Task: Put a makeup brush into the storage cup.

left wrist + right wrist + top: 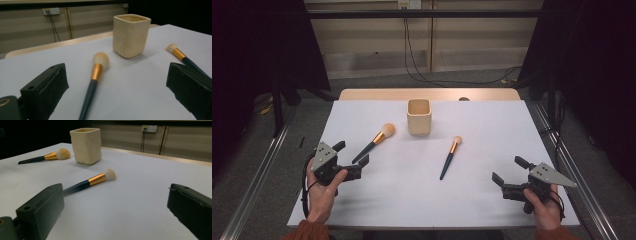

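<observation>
Left gripper (354,152) sits at approx 8 o'clock on the white table (412,200), held in the person's left hand (323,192). Jaws spread wide, nothing btwn them. The dark handle end of the larger brush (375,141) lies in the gap btwn the jaw tips, w/ no contact that can be made out; in the left gripper view that brush (93,80) runs up the middle btwn the two black jaws, fluffy head away from the camera.

Larger brush lies flat, slanted, head toward 1 o'clock, just beside the cream cup (418,116) but apart from it. Cup stands upright at approx 12 o'clock on the table, open top.

Smaller brush (450,158) lies flat near table centre, slanted, head toward 12–1 o'clock, well apart from cup and from both grippers. Gold ferrule, pale bristles, dark handle.

Right gripper (507,175) at approx 4 o'clock, in the person's right hand (542,207). Jaws wide open, empty. In the right gripper view the smaller brush (90,181) lies ahead, its handle end passing behind the jaw on the left of that view; the cup (85,142) and the larger brush (45,157) lie farther off.
</observation>
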`<state>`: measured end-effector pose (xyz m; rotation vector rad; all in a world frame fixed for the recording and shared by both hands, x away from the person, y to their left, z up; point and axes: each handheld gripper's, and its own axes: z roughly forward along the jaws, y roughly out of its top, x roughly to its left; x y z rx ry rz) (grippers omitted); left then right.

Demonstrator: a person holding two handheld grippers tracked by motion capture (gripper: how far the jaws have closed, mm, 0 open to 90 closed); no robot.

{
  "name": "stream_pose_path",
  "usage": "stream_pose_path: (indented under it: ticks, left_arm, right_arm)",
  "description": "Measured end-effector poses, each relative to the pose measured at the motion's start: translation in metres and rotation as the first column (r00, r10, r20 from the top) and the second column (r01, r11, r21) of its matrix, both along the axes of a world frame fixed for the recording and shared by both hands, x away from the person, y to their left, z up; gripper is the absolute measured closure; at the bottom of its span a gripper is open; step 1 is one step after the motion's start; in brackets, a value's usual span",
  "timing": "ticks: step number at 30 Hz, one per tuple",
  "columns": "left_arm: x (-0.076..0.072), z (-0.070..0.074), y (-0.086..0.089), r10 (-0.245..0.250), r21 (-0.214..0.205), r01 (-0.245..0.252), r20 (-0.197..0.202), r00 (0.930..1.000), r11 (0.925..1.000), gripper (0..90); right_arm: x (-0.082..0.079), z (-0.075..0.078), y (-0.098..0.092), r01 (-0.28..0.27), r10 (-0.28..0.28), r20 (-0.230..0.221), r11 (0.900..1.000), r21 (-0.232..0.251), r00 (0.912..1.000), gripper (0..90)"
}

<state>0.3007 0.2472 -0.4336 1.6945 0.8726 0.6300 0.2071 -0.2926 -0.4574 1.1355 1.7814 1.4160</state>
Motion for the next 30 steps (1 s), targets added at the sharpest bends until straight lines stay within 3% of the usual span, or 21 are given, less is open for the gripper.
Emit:
stream_pose_path:
  ticks: [2, 8, 11, 19, 21, 22, 25, 30]
  left_arm:
    - [0.005, 0.003, 0.001, -0.002, -0.024, 0.001, -0.006, 1.0000, 0.9997, 3.2]
    - [0.020, 0.006, -0.005, 0.034, 0.017, -0.034, 0.010, 0.9994, 0.9993, 3.2]
    - [0.027, 0.008, -0.009, 0.026, 0.006, -0.026, 0.009, 0.9996, 0.9996, 3.2]
    - [0.042, 0.014, -0.015, 0.005, 0.033, -0.006, 0.011, 0.9999, 0.9994, 3.2]
    - [0.045, 0.017, -0.016, 0.001, 0.015, -0.001, 0.021, 0.9998, 0.9999, 3.2]
    - [0.048, 0.019, -0.016, 0.004, 0.002, -0.004, 0.015, 0.9999, 1.0000, 3.2]
    - [0.054, 0.022, -0.017, 0.002, 0.024, -0.002, 0.005, 1.0000, 0.9997, 3.2]
    - [0.065, 0.021, -0.019, -0.004, 0.019, 0.004, -0.009, 1.0000, 0.9998, 3.2]
  right_arm:
    - [0.000, 0.000, 0.001, 0.000, 0.000, -0.002, 1.0000, -0.001, 1.0000, 0.7]
    - [0.002, -0.001, 0.002, 0.004, -0.004, -0.006, 1.0000, -0.002, 1.0000, 0.7]
    - [0.001, -0.001, 0.002, 0.002, -0.002, -0.006, 1.0000, -0.002, 1.0000, 0.7]
    - [0.002, -0.002, 0.001, 0.001, -0.002, -0.014, 1.0000, -0.001, 0.9999, 0.7]
    - [0.002, -0.002, 0.001, 0.002, -0.002, -0.014, 1.0000, 0.000, 0.9999, 0.7]
    - [0.002, -0.001, 0.001, 0.002, -0.002, -0.012, 1.0000, 0.001, 0.9999, 0.7]
    - [0.002, -0.002, 0.001, 0.001, -0.001, -0.014, 1.0000, 0.001, 0.9999, 0.7]
    - [0.001, -0.002, 0.001, 0.000, 0.000, -0.012, 1.0000, -0.001, 0.9999, 0.8]
